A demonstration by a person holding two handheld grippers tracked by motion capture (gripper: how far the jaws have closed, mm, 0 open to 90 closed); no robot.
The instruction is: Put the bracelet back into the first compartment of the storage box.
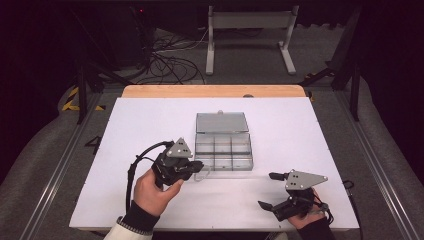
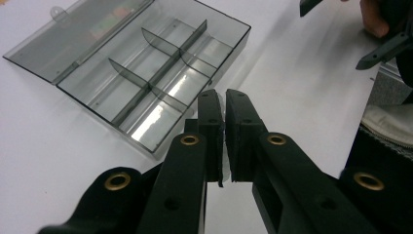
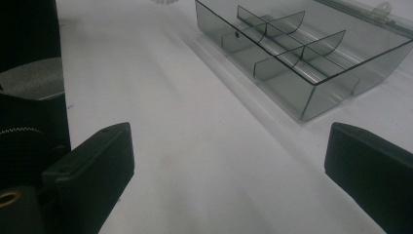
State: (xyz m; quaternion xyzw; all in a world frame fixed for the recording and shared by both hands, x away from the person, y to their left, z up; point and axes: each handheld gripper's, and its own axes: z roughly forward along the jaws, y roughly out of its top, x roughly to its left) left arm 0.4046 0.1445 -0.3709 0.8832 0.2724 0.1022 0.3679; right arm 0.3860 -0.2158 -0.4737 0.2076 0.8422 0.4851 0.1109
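Left gripper (image 2: 224, 105) pinched closed and empty by the open box (image 1: 223, 145), right gripper (image 1: 270, 190) wide; likely next: reach into a compartment.

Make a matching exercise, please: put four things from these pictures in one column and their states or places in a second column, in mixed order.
Things:
1. left gripper
2. right gripper
3. compartment box
4. box lid

States or places:
A. folded back flat on the table, behind the compartments
B. jaws wide apart, nothing between them
C. jaws closed together
D. clear grey, compartments with nothing in them

Pairs: 1-C, 2-B, 3-D, 4-A
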